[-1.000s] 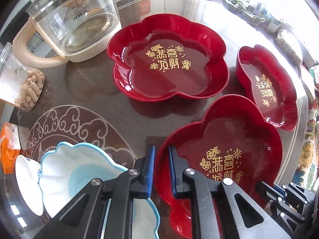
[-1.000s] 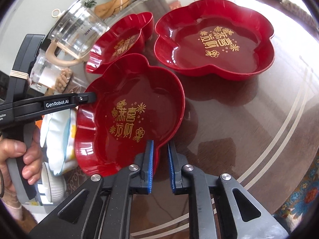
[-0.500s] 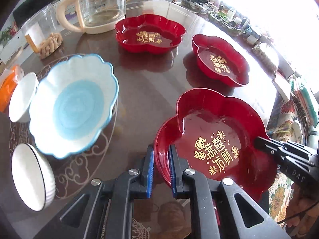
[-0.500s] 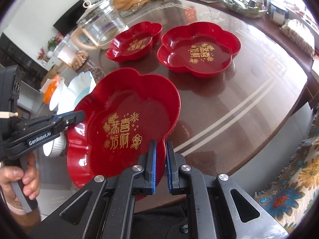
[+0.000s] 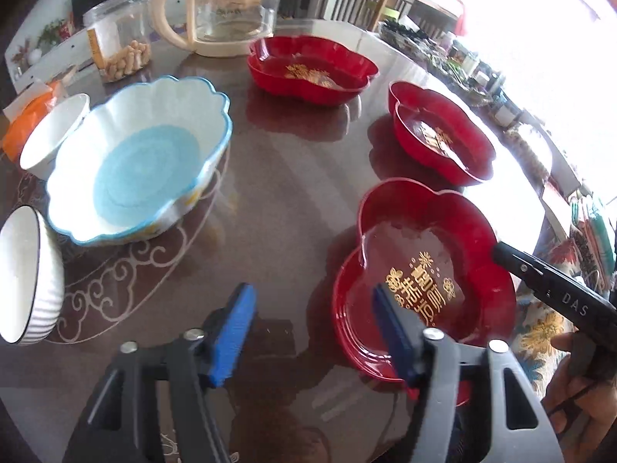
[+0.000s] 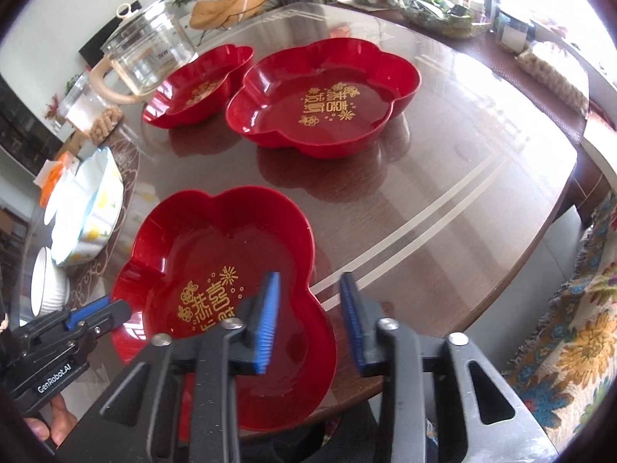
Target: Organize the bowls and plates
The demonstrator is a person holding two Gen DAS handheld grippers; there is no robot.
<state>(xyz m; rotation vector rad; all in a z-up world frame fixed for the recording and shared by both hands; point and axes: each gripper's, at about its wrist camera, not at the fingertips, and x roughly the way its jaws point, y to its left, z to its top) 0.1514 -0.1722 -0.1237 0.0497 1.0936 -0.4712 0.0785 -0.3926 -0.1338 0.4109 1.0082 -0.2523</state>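
Note:
A red flower-shaped plate (image 5: 420,270) (image 6: 216,262) with gold writing lies by the table's near edge. My left gripper (image 5: 312,328) (image 6: 96,314) has its jaws opening. The plate's left rim lies between the blue pads, and neither presses on it. My right gripper (image 6: 308,320) (image 5: 501,250) is opening too, with the opposite rim loose between its pads. Two more red plates (image 6: 324,96) (image 6: 196,88) sit farther back, also in the left wrist view (image 5: 439,135) (image 5: 308,69). A blue-and-white scalloped bowl (image 5: 139,162) (image 6: 92,212) stands at the left.
Two small white bowls (image 5: 50,135) (image 5: 27,274) flank the scalloped bowl. A glass kettle (image 5: 231,11), a jar of peanuts (image 5: 119,34) and an orange packet (image 5: 27,115) stand at the back left. A patterned rug (image 6: 570,328) lies beyond the table's edge (image 6: 520,254).
Both grippers were shut on opposite rims of the near red plate and carried it toward the table's near edge. Now both have their jaws spread and the plate is let go.

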